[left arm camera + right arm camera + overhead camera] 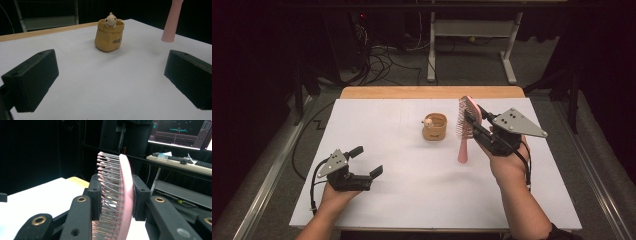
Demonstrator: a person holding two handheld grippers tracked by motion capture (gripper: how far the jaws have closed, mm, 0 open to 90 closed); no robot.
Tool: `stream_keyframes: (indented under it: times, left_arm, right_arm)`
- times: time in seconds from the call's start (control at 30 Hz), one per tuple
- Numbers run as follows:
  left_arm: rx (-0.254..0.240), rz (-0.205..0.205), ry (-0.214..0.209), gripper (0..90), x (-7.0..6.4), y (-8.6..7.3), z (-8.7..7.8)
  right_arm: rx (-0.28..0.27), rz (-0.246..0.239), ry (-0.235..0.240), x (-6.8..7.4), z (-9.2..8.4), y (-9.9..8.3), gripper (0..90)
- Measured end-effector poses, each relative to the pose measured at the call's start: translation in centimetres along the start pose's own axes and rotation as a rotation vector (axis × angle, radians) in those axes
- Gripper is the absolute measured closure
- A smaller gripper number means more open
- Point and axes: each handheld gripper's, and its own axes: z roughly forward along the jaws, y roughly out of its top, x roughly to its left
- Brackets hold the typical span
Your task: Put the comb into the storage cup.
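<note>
My right gripper (473,116) is shut on the head of a pink hairbrush (463,131), lifted over the right half of the white table (412,195). The brush stands upright with its handle pointing down, bristles facing left. In the right gripper view the jaws clamp the bristle side and the back of the hairbrush (125,187). A tan sack-shaped pot (435,126) with a small figure at its rim stands mid-table, just left of the brush. My left gripper (366,161) rests open at the front left. The left gripper view looks at the pot (109,37) and the brush handle (171,22).
A wooden strip (432,92) borders the table's far edge. Behind it stands a white desk frame (472,30) with cables (382,60) on the floor. A desk with a keyboard (205,164) and a monitor (180,130) lies beyond in the right gripper view.
</note>
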Motion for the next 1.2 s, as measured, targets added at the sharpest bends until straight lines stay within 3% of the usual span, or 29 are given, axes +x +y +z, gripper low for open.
stream_keyframes:
  times: [0.67,1.2]
  left_arm:
    - [-0.003,0.016,0.002,0.0,0.2,0.0,-0.1]
    - [0.000,0.006,-0.012,0.0,0.2,-0.1,0.2]
  right_arm:
    - [-0.016,-0.013,-0.008,0.5,1.2,1.1,68.2]
    - [-0.040,-0.005,-0.030,0.0,2.2,2.2,68.2]
